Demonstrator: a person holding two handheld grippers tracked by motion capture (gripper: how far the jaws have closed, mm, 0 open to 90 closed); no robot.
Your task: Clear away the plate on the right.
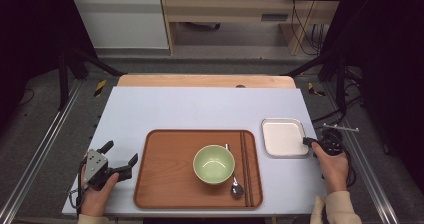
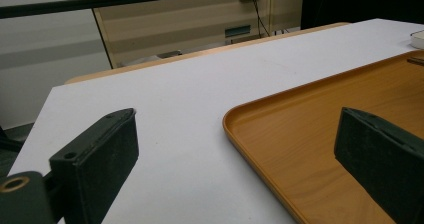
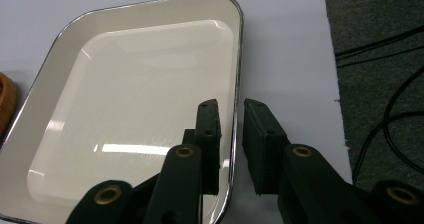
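The right gripper has its fingers narrow around the rim of the white tray, one each side; the left gripper fingers stand wide over the worktop

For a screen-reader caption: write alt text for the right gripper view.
The right gripper's two black fingers straddle the metal rim of a shallow white rectangular tray, one inside and one outside. The tray sits on a white table, near its edge.

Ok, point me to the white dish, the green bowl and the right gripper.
white dish (image 3: 125,99): right gripper view, on its flat bottom.
green bowl (image 1: 214,162): high view, on its inside.
right gripper (image 3: 231,134): right gripper view, midway between its fingertips, astride the dish rim.
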